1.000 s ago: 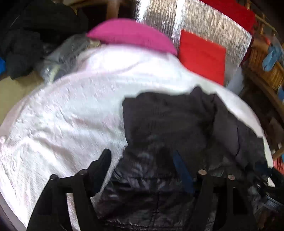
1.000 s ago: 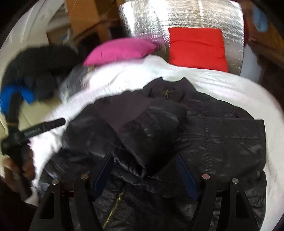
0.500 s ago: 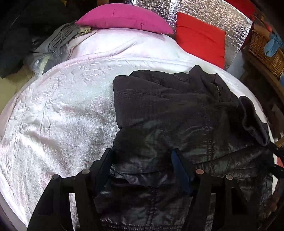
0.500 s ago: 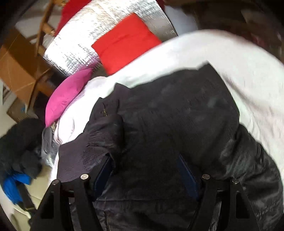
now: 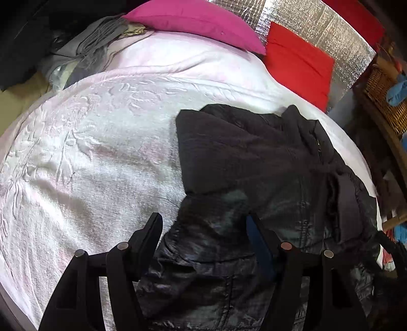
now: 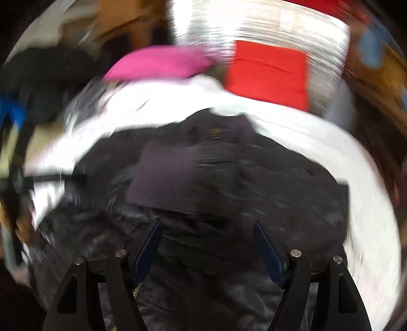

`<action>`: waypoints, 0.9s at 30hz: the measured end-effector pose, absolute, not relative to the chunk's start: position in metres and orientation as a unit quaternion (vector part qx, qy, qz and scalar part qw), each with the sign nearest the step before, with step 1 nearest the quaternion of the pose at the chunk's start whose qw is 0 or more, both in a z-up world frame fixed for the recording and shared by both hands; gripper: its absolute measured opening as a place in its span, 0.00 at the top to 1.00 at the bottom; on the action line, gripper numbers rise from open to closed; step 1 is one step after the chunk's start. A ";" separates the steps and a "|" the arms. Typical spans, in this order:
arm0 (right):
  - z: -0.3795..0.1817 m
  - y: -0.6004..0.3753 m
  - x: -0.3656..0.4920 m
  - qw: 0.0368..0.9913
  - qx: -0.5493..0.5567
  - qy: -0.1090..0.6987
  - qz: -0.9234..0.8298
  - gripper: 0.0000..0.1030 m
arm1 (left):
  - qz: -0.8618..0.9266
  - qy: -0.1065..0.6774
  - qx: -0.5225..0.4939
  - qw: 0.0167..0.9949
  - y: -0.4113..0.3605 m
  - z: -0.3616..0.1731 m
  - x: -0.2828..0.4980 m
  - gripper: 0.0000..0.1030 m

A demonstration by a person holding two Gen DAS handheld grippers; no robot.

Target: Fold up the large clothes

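Observation:
A black padded jacket (image 5: 267, 183) lies partly folded on the white bedspread (image 5: 96, 142), a sleeve laid across its chest. My left gripper (image 5: 204, 224) is open just above the jacket's lower left part, nothing between its fingers. In the blurred right wrist view the jacket (image 6: 208, 178) fills the middle, and my right gripper (image 6: 207, 231) is open above its hem near the zip, holding nothing.
A pink pillow (image 5: 195, 20) and a red cushion (image 5: 297, 61) lie at the bed's head against a silver foil panel (image 5: 313, 23). Grey clothes (image 5: 89, 48) are piled at the left edge. A wicker basket (image 5: 384, 94) stands at the right.
The right wrist camera has swung quickly from a tilted side view back to face the head of the bed, blurring the view. The left gripper has stayed open over the jacket's lower left part.

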State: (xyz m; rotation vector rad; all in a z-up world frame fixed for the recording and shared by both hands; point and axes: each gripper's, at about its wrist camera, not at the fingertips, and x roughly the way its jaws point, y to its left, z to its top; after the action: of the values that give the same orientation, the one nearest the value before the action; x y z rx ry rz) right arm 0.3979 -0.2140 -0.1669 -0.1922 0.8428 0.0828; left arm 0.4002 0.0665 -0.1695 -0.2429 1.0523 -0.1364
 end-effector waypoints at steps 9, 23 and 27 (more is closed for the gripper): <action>-0.194 -0.154 0.444 0.874 -0.229 0.424 0.056 0.22 | -0.051 0.486 -0.130 0.862 0.084 -0.159 0.401 0.33; -0.150 -0.388 0.410 0.908 0.236 0.340 -0.065 0.22 | -0.052 0.486 -0.124 0.863 0.077 -0.159 0.397 0.33; -0.192 -0.435 0.405 0.846 0.402 0.351 0.001 0.17 | -0.057 0.489 -0.113 0.863 0.063 -0.162 0.399 0.33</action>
State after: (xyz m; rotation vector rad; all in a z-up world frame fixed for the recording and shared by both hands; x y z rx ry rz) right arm 0.4047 -0.4346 -0.1921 0.8481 0.7402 0.0028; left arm 0.3989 0.0630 -0.1620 -0.2372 1.0262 -0.1205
